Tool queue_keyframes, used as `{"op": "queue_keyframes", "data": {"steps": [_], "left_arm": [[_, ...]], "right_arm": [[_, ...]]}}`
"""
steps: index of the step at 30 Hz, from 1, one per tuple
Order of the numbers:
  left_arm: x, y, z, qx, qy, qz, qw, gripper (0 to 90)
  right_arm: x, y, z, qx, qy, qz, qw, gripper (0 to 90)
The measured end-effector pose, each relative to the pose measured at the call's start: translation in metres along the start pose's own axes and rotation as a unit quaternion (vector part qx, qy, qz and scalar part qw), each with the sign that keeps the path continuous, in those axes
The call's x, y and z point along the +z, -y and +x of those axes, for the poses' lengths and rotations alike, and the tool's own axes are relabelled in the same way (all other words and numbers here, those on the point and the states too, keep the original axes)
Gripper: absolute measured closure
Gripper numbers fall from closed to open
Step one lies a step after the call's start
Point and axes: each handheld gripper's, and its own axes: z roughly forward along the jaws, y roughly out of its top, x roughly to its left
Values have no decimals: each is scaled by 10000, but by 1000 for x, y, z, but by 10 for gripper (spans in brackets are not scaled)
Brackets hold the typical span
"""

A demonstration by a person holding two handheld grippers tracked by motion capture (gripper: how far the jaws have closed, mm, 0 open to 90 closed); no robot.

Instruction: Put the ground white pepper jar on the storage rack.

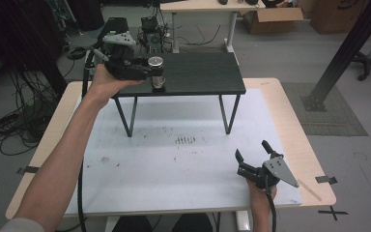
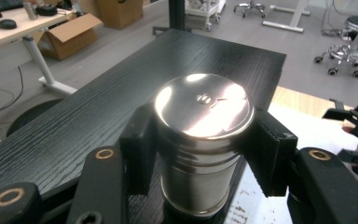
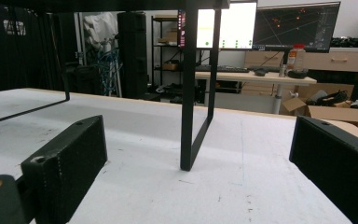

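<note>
A shiny metal can [image 1: 157,71] stands upright on the front left part of a small black raised shelf [image 1: 198,72]. My left gripper [image 1: 155,72] is shut on the metal can [image 2: 203,140], one pad on each side just under its lid, and the can's base rests by the black shelf [image 2: 121,93] edge. My right gripper [image 1: 252,155] rests open on the white mat near the table's front right, nothing between its jaws. In the right gripper view its open gripper [image 3: 196,186] faces a black leg of the shelf [image 3: 189,93].
A white mat [image 1: 174,164] covers the wooden table [image 1: 294,125]. The shelf stands on thin black legs [image 1: 125,116] at the mat's far half. Beyond the table are a desk, cardboard boxes, cables and a dark diagonal post [image 1: 348,48] at the right.
</note>
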Motion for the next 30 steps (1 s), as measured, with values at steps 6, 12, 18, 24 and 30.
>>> {"op": "queue_keyframes", "data": {"steps": [6, 12, 18, 24, 30], "left_arm": [[8, 2, 5, -134, -44, -40, 9999, 491], [10, 4, 7, -160, -71, -29, 9998, 491], [11, 6, 7, -138, -79, -17, 9999, 491], [11, 6, 4, -32, -149, 4, 9999, 490], [11, 6, 4, -13, -169, 18, 9999, 491]], "right_arm": [[0, 0, 0, 1, 0, -1, 10000, 37], [0, 0, 0, -3, 0, 3, 10000, 37], [0, 0, 0, -2, 1, 3, 10000, 37], [0, 0, 0, 0, 0, 0, 10000, 37], [0, 0, 0, -2, 1, -4, 10000, 37]]}}
